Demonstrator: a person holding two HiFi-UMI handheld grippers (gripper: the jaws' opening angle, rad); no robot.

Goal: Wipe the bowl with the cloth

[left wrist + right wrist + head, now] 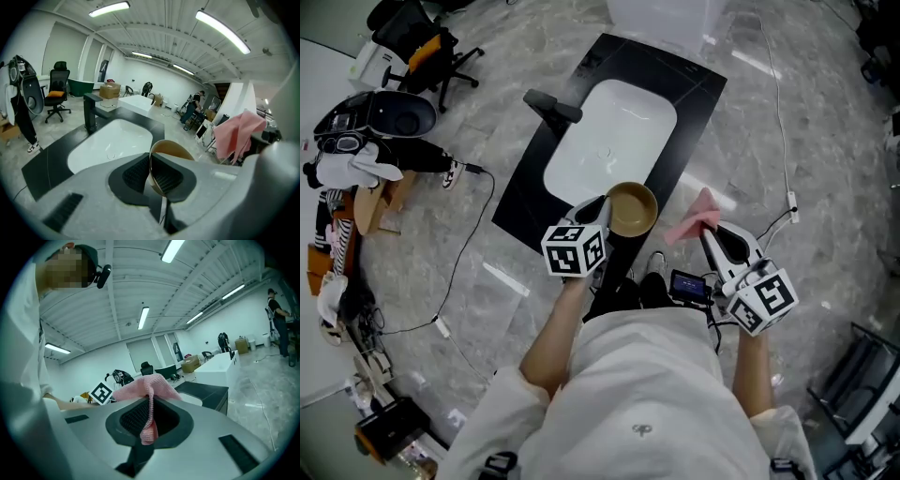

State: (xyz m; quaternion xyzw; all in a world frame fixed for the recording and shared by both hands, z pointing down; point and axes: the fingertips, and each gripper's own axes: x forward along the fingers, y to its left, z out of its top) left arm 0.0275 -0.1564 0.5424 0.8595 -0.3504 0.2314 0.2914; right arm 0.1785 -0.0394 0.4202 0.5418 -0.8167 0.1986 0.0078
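Observation:
A tan bowl (632, 208) hangs in the air over the near edge of the sink counter, its rim pinched by my left gripper (602, 208). In the left gripper view the bowl (172, 151) stands on edge between the dark pads, and the left gripper (151, 176) is shut on its wall. My right gripper (705, 229) is shut on a pink cloth (695, 217), held up to the right of the bowl and apart from it. Seen from the right gripper view, the cloth (145, 390) drapes over the right gripper (149, 420) and a strip hangs between the pads.
A white basin (609, 141) sits in a black counter (694, 94) with a black faucet (551, 106) at its left. Cables cross the marble floor. Office chairs, boxes and clutter stand at the far left. A person stands far off in the right gripper view.

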